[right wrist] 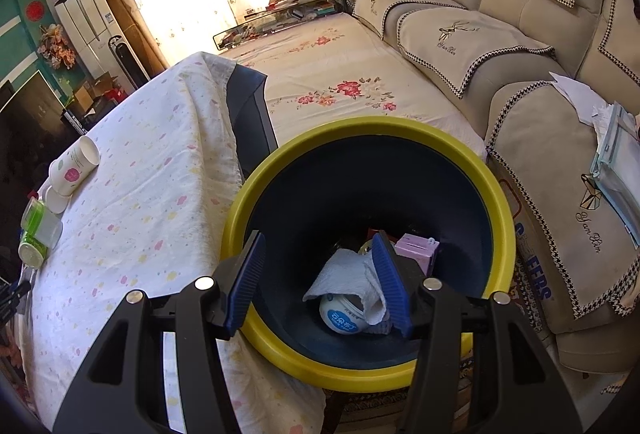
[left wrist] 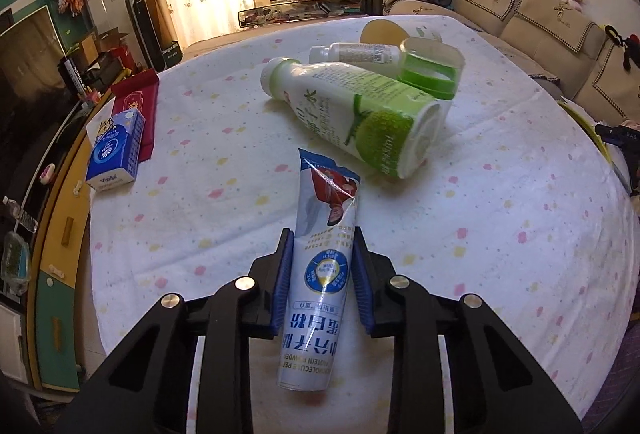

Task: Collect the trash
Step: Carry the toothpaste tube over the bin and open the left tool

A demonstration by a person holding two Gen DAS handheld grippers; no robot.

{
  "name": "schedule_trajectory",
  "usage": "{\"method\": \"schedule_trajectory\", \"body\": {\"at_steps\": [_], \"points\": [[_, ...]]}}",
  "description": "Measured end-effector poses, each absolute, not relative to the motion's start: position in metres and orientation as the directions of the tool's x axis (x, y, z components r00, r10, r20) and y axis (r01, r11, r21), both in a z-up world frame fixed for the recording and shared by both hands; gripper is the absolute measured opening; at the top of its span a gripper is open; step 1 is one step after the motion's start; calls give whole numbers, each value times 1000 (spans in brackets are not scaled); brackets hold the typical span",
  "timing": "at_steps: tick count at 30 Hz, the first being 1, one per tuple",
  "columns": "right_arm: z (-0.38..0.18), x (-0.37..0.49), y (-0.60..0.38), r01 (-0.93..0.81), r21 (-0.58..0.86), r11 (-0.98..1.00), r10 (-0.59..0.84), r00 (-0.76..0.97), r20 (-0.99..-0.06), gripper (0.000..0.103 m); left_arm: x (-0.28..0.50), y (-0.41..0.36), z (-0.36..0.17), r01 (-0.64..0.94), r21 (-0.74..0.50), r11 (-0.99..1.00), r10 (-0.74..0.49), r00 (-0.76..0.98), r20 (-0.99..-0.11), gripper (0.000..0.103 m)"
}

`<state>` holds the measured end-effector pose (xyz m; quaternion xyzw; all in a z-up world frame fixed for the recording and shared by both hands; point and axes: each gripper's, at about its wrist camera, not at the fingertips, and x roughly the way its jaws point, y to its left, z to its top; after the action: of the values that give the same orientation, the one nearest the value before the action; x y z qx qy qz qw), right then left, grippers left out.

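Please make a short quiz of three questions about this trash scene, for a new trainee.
1. True or false: the left tool is shut on the blue and white sachet.
2. Which thing lies in the yellow-rimmed bin? A) a crumpled paper towel B) a green shoe C) a glass jar of jam
3. Fill the gap: the big green and white bottle on the spotted cloth is lying on its ____.

Key:
1. True; its blue pads press on both sides of the sachet.
2. A; a round white tub sits under it, and the right tool hangs open above the bin.
3. side
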<state>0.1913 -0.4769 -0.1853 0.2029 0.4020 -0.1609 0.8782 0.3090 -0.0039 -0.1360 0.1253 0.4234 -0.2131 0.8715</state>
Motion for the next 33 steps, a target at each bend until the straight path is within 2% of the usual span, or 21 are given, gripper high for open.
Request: {"method": "schedule_trajectory", "body": {"at_steps": [5, 10, 16, 21, 25, 32, 33], "points": [[-180, 183, -479, 440, 244, 864, -116, 646, -755, 53, 263, -41, -109, 527, 37, 849, -316, 563, -764, 28], [-173, 171, -481, 425, 246, 871, -114, 663, -740, 53, 231, -114, -81, 639, 32, 769, -416, 537, -734, 28], [-163, 143, -496, 438, 221, 871, -153, 671, -726, 53, 216, -219, -61, 782, -38, 622, -570, 420, -706, 28], [-162, 112, -517, 480, 232, 846, -181, 668, -721, 53, 216, -311, -56, 860, -73, 504, -641, 316, -699, 28], [-163, 93, -535, 510, 251, 823, -196, 669, -717, 57, 215, -381, -59, 894, -97, 438, -661, 247, -709, 29], [-175, 73, -564, 563, 270, 781, -213, 647, -732, 57, 224, -476, -82, 919, -79, 387, -649, 210, -732, 31], [-178, 72, -567, 569, 274, 776, -212, 642, -737, 57, 226, -486, -87, 916, -79, 393, -642, 212, -737, 35]]}}
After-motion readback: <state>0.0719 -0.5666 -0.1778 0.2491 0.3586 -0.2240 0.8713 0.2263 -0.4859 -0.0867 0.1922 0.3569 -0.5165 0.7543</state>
